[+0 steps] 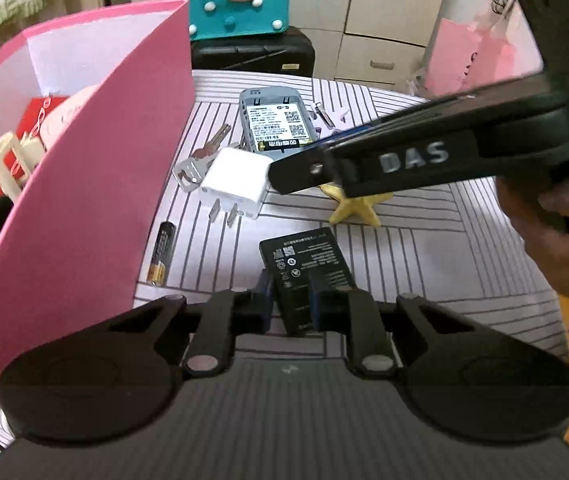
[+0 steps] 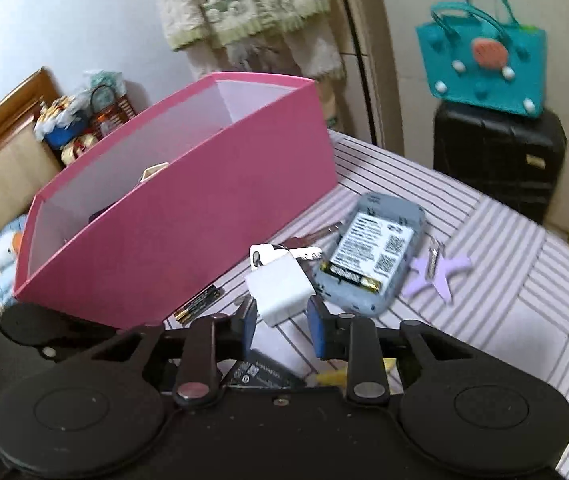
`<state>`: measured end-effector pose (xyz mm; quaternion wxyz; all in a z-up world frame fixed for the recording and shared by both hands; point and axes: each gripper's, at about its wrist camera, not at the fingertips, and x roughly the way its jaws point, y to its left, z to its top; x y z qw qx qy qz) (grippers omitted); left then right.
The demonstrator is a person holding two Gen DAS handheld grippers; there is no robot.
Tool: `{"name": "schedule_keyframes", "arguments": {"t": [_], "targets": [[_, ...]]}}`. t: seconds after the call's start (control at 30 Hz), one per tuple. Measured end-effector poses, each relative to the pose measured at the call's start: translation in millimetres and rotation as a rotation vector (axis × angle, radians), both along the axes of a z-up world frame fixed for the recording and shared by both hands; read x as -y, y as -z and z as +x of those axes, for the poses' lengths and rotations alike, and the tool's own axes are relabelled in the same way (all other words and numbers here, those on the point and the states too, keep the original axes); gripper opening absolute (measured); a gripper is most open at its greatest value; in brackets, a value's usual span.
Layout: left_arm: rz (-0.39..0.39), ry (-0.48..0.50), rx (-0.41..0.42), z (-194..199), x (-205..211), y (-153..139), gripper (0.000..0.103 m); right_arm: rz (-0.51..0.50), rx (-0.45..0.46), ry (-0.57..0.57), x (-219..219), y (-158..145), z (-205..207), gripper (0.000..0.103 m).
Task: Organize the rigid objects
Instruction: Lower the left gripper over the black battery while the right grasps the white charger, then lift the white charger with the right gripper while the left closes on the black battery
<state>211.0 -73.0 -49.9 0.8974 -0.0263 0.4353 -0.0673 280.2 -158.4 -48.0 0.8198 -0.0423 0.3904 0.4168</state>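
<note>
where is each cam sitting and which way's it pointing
Left wrist: rides the left hand-held gripper, looking down and forward over the striped table; its pads grip a flat black battery; the right hand-held gripper's finger and a hand cross in at the right.
Right wrist: rides the right hand-held gripper, aimed down at the white charger that lies between its open pads.
Shared: pink box, charger, grey device, AA battery, teal bag.

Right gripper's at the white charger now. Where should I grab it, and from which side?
Grip the white charger across its two flat side faces, coming from the near side, above its body. Its prongs lie flat toward the near edge, and the keys crowd its far corner, so avoid those.
</note>
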Motion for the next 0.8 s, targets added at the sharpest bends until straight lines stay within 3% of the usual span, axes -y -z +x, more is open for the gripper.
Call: {"name": "schedule_keyframes", "arguments": {"t": [0.1,0.17,0.37,0.63,0.8], "targets": [[-0.016,-0.032,-0.009,-1,-1,0,0.025,-0.011,0.051,-0.028,-6,1,0,0.043],[-0.045,-0.029,-0.025,-1,0,1,0.038,-0.026,0.085,-0.061,-12,1,-1,0.047],[-0.066,-0.041,-0.02,-8,2,1,0.048,-0.134,0.153,-0.13,-35,7,-2,0.053],[-0.112,-0.035,-0.021,-11,0,-1,0.05,-0.205,0.213,-0.221,-52,11,5,0.051],[-0.099,-0.046,-0.006,-10,0,-1,0.051,-0.18,0.14,-0.187,-43,7,7,0.047]]}}
